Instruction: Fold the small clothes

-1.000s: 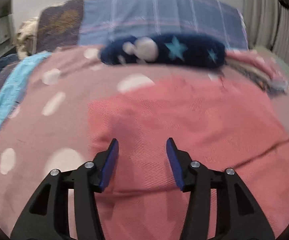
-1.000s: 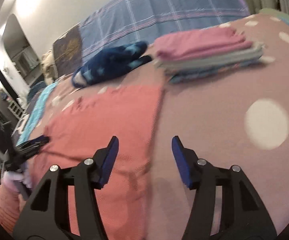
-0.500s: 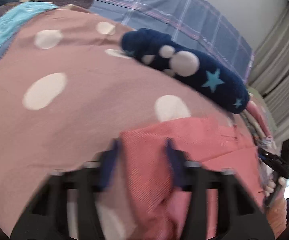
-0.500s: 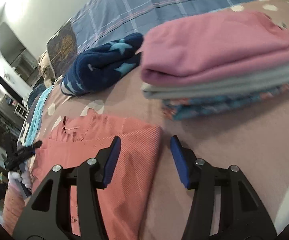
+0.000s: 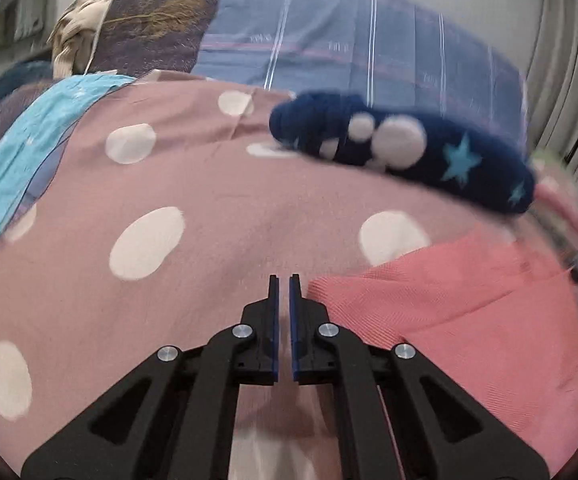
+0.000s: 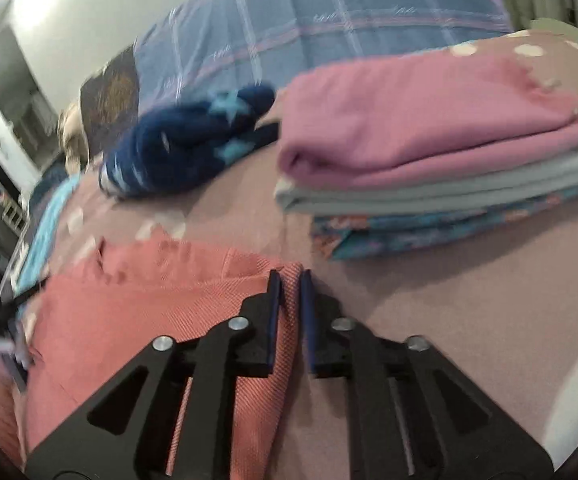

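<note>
A coral-pink ribbed garment (image 5: 469,304) lies flat on the polka-dot bedspread (image 5: 209,200). In the left wrist view my left gripper (image 5: 284,280) is shut with nothing visible between its pads, just left of the garment's corner. In the right wrist view my right gripper (image 6: 289,276) is shut on the garment's (image 6: 161,300) right edge, the fabric pinched between the blue pads. A stack of folded clothes (image 6: 437,160), pink on top, lies just beyond it.
A navy fleece item with stars (image 5: 409,156) lies at the back, before a blue plaid pillow (image 5: 349,44); it also shows in the right wrist view (image 6: 185,148). A turquoise cloth (image 5: 29,152) runs along the bed's left side. Curtains (image 5: 569,80) hang at the right.
Both grippers have gone from open to shut. The right one closed on the garment's right edge. The left one moved off the garment to its left corner.
</note>
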The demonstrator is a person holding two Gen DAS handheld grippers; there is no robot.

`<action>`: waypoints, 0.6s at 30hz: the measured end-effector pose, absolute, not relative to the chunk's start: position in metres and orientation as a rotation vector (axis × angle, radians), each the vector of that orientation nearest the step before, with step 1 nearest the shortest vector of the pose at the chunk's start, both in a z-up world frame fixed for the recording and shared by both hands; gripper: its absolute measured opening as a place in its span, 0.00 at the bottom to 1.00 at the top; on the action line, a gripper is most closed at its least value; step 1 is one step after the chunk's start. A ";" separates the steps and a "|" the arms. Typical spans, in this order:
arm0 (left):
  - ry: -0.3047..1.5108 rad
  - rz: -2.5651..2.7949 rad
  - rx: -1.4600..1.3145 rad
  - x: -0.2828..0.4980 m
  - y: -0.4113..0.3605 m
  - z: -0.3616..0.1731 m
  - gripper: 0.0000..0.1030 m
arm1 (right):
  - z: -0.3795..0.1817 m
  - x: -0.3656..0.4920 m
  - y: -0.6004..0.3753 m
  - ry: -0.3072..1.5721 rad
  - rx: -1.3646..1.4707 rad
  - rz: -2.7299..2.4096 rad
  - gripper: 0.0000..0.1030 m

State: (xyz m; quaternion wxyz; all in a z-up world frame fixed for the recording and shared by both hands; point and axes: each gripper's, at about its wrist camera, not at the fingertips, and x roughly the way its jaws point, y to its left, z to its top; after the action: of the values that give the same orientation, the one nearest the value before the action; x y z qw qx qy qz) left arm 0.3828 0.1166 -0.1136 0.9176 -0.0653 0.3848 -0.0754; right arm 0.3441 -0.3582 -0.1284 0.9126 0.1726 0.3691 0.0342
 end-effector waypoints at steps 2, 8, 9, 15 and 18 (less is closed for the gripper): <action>0.769 -0.176 -0.156 0.359 0.121 -0.098 0.24 | -0.118 0.331 -0.359 0.732 0.334 0.059 0.23; 0.751 -0.363 -0.174 0.258 0.100 -0.078 0.48 | -0.094 0.233 -0.343 0.662 0.268 0.148 0.48; 0.755 -0.371 -0.166 0.242 0.096 -0.079 0.56 | -0.091 0.219 -0.338 0.651 0.253 0.150 0.56; 0.642 -0.226 -0.093 0.142 0.070 -0.076 0.96 | -0.072 0.098 -0.322 0.460 0.182 0.015 0.98; 0.614 -0.163 -0.066 0.116 0.065 -0.075 0.97 | -0.069 0.062 -0.327 0.445 0.285 -0.016 0.98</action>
State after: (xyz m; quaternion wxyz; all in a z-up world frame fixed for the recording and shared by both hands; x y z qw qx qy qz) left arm 0.1163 0.0655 -0.0751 0.9494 -0.0323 0.3020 -0.0800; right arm 0.0623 -0.3273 -0.0694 0.9652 0.1410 0.2201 -0.0080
